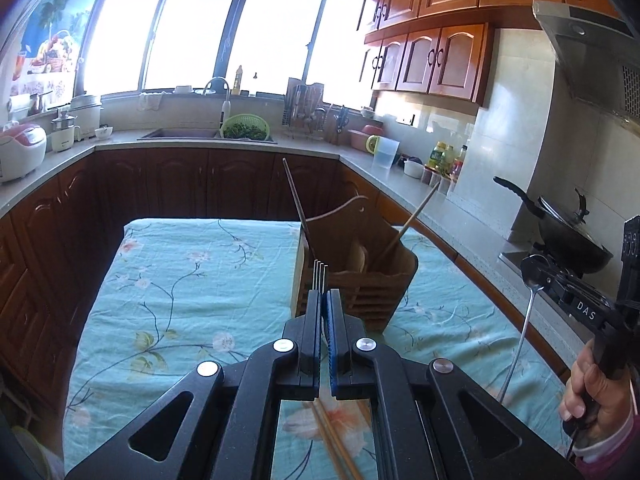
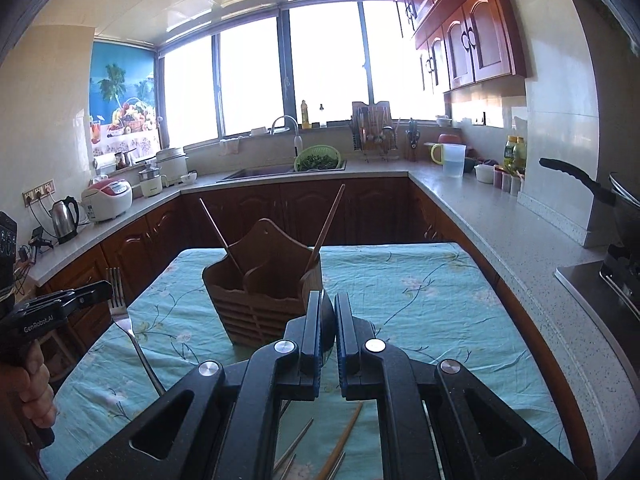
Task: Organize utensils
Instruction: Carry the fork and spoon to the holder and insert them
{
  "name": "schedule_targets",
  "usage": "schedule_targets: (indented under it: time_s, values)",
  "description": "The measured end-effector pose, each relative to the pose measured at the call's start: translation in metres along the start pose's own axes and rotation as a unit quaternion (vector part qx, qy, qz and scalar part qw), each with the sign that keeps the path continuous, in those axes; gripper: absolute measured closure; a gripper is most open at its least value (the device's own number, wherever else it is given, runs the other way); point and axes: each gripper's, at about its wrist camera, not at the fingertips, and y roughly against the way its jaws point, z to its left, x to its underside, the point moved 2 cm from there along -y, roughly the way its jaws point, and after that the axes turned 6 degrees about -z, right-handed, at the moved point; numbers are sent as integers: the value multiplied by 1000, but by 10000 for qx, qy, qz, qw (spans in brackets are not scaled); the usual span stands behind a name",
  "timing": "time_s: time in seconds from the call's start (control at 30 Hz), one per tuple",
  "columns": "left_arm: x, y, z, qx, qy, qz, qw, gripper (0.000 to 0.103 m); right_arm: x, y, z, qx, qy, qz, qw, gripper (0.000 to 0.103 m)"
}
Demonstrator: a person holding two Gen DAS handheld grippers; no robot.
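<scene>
A wooden utensil holder (image 1: 360, 280) (image 2: 264, 296) stands on the table with the floral cloth (image 1: 192, 280) (image 2: 420, 300). It holds two chopsticks and a wooden spoon. My left gripper (image 1: 323, 294) is shut on a metal fork (image 1: 321, 270), tines up, just before the holder; the fork also shows in the right wrist view (image 2: 120, 300). My right gripper (image 2: 329, 298) is shut on a metal spoon (image 1: 520, 340), seen in the left wrist view with its bowl up and its handle hanging down. Loose chopsticks (image 1: 332, 440) (image 2: 340, 444) lie on the cloth under the grippers.
Counters run around the table on three sides, with a sink (image 2: 260, 172), a green colander (image 2: 318, 158), a rice cooker (image 2: 108, 200), a kettle (image 2: 64, 218) and a wok (image 1: 568, 236) on a stove at the right.
</scene>
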Motion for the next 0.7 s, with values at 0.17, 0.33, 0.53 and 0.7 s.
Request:
schedule_targets:
  time_s: [0.17, 0.33, 0.53, 0.7]
  values:
    - [-26, -3, 2, -91, -89, -333, 9994, 102, -22, -10, 2, 101, 42, -343, 9994, 97]
    - [-51, -16, 1, -188, -214, -657, 9974, 102, -50, -27, 6, 299, 118, -804, 9962, 97]
    - [-73, -52, 3, -362, -294, -909, 9948, 102, -79, -56, 16, 716, 372, -1374, 9872, 97]
    - [-72, -97, 6, -622, -304, -1003, 9925, 102, -88, -85, 32, 888, 735, -1608, 9802, 97]
